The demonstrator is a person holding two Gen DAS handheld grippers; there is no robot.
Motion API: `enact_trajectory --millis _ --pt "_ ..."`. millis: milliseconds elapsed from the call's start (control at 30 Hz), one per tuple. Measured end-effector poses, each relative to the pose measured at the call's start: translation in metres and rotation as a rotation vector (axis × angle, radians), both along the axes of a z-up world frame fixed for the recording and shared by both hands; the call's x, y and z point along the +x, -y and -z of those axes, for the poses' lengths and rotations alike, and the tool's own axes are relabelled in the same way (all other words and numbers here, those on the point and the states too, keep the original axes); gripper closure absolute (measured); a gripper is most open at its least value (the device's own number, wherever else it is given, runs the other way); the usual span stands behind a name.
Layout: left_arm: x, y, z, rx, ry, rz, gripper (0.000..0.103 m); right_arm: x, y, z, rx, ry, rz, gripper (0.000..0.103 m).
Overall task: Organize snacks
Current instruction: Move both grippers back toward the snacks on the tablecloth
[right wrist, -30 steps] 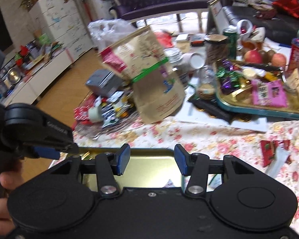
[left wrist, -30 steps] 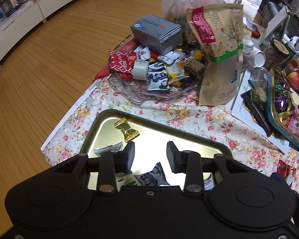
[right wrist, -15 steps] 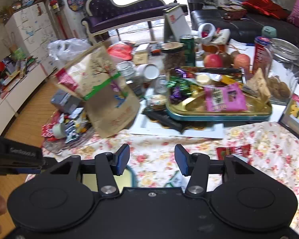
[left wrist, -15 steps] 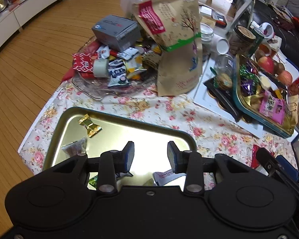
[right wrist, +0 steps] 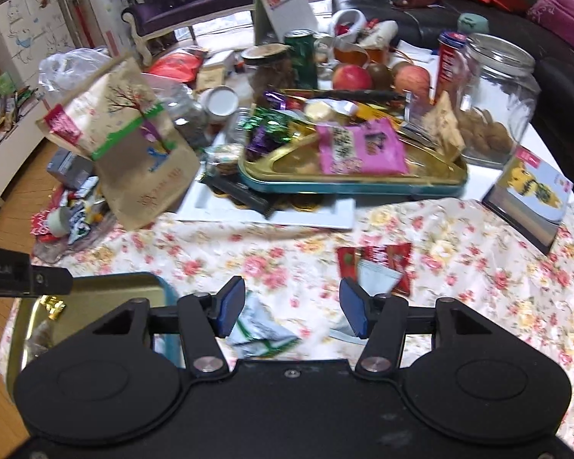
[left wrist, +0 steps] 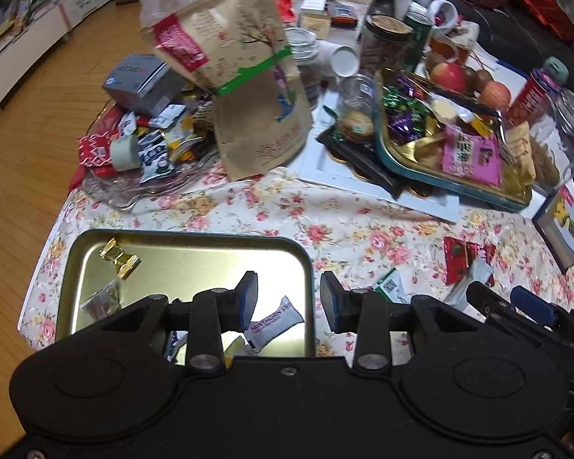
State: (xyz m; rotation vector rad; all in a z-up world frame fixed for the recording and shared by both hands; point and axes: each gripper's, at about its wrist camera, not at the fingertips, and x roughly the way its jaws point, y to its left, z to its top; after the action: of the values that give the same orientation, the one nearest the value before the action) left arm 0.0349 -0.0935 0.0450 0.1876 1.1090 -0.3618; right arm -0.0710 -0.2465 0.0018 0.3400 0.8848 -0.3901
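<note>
A: Floral cloth covers the counter (right wrist: 287, 244). Why does the gold tray (left wrist: 195, 237) sit at the near edge?

B: Likely as the collecting place; a gold-wrapped candy (left wrist: 119, 261) and a white sachet (left wrist: 275, 319) already lie in it. The left hand-held gripper (left wrist: 287, 300) hangs over its right rim, released, nothing between the jaws.

A: And the right hand-held gripper (right wrist: 292, 311)?

B: Its jaws are opening, empty, above loose snacks on the cloth: a green-and-white packet (right wrist: 260, 331) just below, a pale packet (right wrist: 377, 279) and red wrappers (right wrist: 386, 256) beyond.

A: What's in the way?

B: Nothing nearby. Farther off, a brown paper bag (right wrist: 134, 153) leans on a heaped glass dish (left wrist: 134, 187), and a teal tray (right wrist: 348, 183) of sweets crowds the middle, with a glass jar (right wrist: 493, 103) behind.
</note>
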Motion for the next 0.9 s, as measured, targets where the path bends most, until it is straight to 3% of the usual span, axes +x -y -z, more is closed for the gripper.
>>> enact_trajectory --millis 467,600,767,900 --pt "-0.021 0.042 0.017 0.073 -0.002 0.102 0.057 -0.043 0.068 0.056 0.059 -0.188 0.155 0.047" --pt "-0.022 0.05 0.021 0.089 -0.01 0.113 0.057 -0.058 0.088 0.074 0.053 -0.237 0.229 0.054" --pt "-0.023 0.059 0.027 0.105 -0.024 0.121 0.057 -0.064 0.101 0.086 -0.007 -0.297 0.256 0.056" --pt "-0.025 0.064 0.028 0.11 -0.029 0.13 0.057 -0.065 0.108 0.094 0.041 -0.313 0.281 0.057"
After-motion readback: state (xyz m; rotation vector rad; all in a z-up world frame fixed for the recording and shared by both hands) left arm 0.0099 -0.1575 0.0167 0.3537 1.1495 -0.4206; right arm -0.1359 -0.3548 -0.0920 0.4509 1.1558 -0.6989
